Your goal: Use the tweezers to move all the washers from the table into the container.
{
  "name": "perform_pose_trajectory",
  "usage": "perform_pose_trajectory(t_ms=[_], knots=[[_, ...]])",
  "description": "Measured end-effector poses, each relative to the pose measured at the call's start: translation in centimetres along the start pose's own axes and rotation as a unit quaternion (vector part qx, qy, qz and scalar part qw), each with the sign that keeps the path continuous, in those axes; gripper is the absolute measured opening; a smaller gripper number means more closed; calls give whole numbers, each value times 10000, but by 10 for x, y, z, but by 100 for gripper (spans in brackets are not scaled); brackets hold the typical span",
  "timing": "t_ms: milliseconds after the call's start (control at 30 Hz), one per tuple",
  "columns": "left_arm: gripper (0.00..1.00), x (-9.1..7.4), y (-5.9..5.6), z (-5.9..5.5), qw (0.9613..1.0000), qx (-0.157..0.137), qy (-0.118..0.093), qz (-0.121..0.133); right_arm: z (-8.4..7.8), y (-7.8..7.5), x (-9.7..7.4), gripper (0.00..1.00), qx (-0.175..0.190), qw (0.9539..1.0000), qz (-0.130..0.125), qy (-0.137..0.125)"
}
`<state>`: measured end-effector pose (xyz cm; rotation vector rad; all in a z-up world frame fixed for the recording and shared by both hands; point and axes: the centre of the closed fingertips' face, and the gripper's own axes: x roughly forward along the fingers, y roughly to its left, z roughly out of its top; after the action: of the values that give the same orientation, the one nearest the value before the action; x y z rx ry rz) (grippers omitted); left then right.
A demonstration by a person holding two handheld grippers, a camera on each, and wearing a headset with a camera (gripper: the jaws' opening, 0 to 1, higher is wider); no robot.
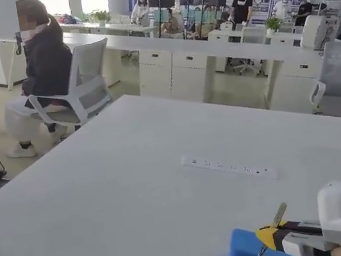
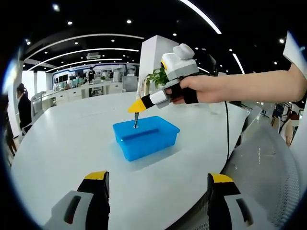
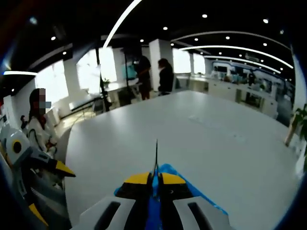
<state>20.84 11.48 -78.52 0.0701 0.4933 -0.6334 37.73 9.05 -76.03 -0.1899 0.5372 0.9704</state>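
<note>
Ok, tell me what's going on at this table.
A person is working two handheld grippers. The right gripper is shut on tweezers, whose tips point down into the blue container on the white table. The left gripper hangs open and empty, back from the container.

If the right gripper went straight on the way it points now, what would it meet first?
Probably the floor of the blue container: the right gripper aims its tweezers down into it, tips seemingly just above the bottom.
</note>
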Motion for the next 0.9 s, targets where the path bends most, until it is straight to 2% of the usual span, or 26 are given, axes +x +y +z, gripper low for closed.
perform_pose_trajectory(t_ms=[267,633,900], knots=[[83,0,0,-1,10000,6,38,-17,-21,-7,14,3,-24,9997,-78,241],[82,1,-1,-2,10000,23,76,-33,-42,-9,16,3,-73,9993,-95,346],[82,0,-1,-3,9999,31,98,-39,-46,3,12,3,-73,9992,-94,383]])
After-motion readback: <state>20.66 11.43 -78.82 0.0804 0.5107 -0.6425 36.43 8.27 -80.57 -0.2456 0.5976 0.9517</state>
